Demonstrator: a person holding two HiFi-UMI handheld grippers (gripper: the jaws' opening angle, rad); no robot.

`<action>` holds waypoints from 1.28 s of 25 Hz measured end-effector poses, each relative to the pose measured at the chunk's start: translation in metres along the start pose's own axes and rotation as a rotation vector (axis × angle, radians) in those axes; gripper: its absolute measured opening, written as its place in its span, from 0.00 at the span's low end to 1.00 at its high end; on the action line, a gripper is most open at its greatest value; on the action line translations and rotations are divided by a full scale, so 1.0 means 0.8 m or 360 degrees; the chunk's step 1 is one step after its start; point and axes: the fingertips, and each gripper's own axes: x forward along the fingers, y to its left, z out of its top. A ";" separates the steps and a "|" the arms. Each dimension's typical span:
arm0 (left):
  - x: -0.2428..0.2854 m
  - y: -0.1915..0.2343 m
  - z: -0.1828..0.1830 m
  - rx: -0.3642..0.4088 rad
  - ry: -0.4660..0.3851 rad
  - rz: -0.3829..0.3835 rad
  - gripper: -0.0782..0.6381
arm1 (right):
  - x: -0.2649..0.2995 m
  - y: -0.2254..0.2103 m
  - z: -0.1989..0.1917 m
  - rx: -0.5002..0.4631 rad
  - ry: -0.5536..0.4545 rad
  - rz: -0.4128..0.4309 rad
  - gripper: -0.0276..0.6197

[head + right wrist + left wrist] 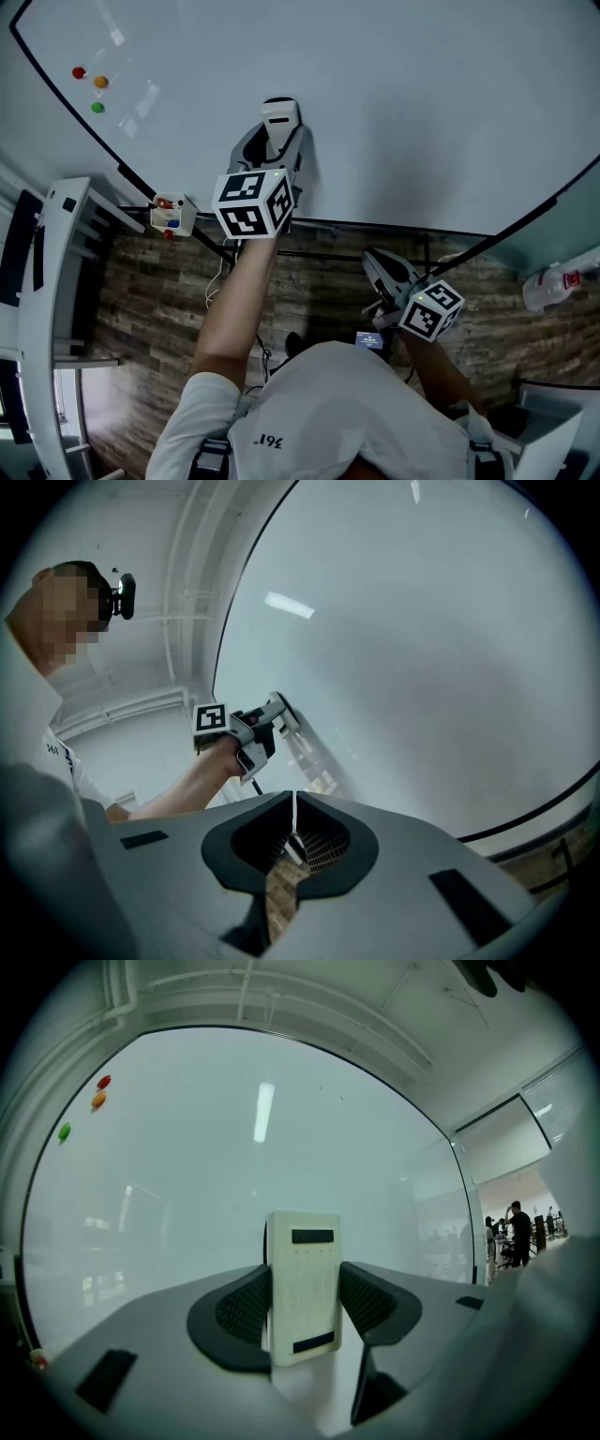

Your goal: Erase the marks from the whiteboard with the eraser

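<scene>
The whiteboard [403, 103] fills the upper part of the head view, and no pen marks show on it in any view. My left gripper [277, 133] is raised to the board's lower part and is shut on a white block eraser [279, 114] that rests against the surface. From the left gripper view the eraser [303, 1283] stands upright between the two dark pads [246, 1305]. My right gripper [371, 257] hangs lower, below the board's bottom edge, with its jaws shut on nothing [294, 832]. The right gripper view shows the left gripper [270, 722] at the board [431, 658].
Red [79, 72], orange [100, 82] and green [97, 108] magnets sit at the board's upper left. A small box of markers [172, 214] hangs at the lower left edge. A spray bottle [559, 282] lies right, white furniture [45, 281] left. People [516, 1230] stand far off.
</scene>
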 end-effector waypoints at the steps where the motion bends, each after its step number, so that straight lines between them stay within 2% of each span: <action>1: 0.002 -0.007 0.000 0.0007 0.0003 -0.0014 0.44 | -0.002 -0.001 0.000 0.0002 -0.0004 -0.0004 0.09; 9: 0.017 -0.044 -0.003 0.0054 0.0024 -0.0063 0.44 | -0.018 -0.011 0.003 0.0025 -0.0030 -0.0038 0.09; 17: 0.028 -0.081 -0.008 0.0078 0.0055 -0.0183 0.44 | -0.022 -0.013 0.005 0.0026 -0.0049 -0.0052 0.09; 23: 0.029 -0.125 0.017 0.0125 0.0016 -0.0326 0.44 | -0.031 -0.014 0.011 0.0025 -0.0078 -0.0059 0.09; 32: 0.017 -0.110 0.067 0.0096 -0.0074 -0.0320 0.44 | -0.037 -0.016 0.014 0.0024 -0.0100 -0.0062 0.09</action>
